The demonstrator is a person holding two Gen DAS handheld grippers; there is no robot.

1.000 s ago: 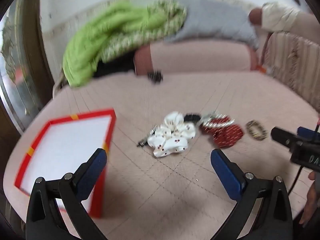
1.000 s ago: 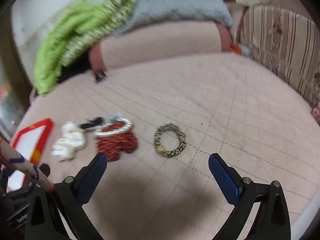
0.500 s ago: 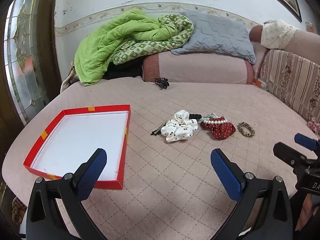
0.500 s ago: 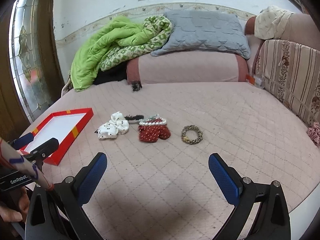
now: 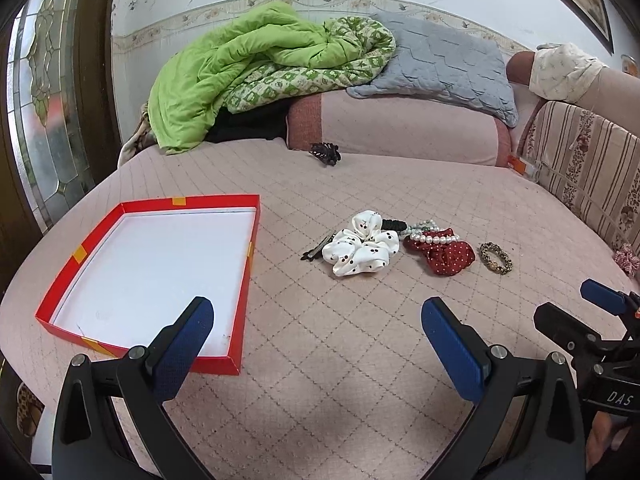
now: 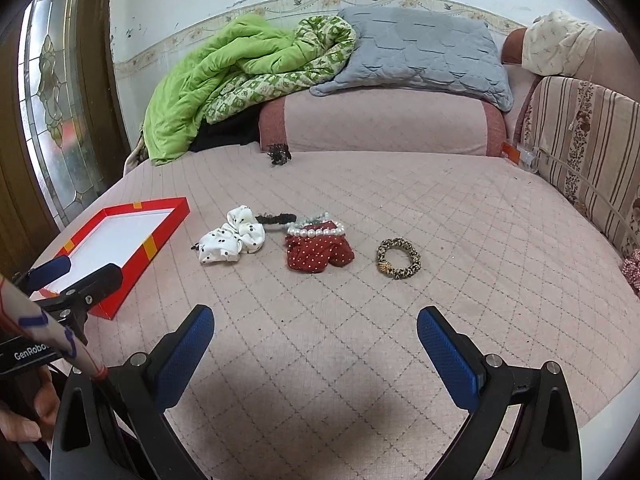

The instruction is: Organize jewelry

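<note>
- Left tool (image 5: 316, 322) held above the near edge of the pink quilted bed (image 5: 360, 360), blue pads spread wide, nothing between them.
- Right tool (image 6: 315, 330) likewise held over the bed, pads wide apart and empty.
- Each tool also visible at the edge of the other's view, jaws apart there too.
- Red tray (image 5: 248, 280) with white floor on the left part of the bed, open side up, nothing inside.
- Right of the tray, apart from it, a loose row of jewelry and hair pieces near mid-bed.
- Black hair clip (image 5: 318, 249) at the left end of the row, touching the white dotted scrunchie (image 5: 360, 250).
- Black hair tie (image 5: 394, 224) just behind the white scrunchie.
- Pearl bracelet (image 5: 438, 238) lying across the top of the red dotted scrunchie (image 5: 448, 258).
- Leopard-print band (image 6: 399, 258) alone at the right end, just beside the red scrunchie, not touching.
- Black claw clip (image 5: 325, 153) far back, against the pink bolster (image 5: 400, 132).
- Green quilt (image 5: 240, 80) and grey pillow (image 5: 440, 68) piled on the bolster.
</note>
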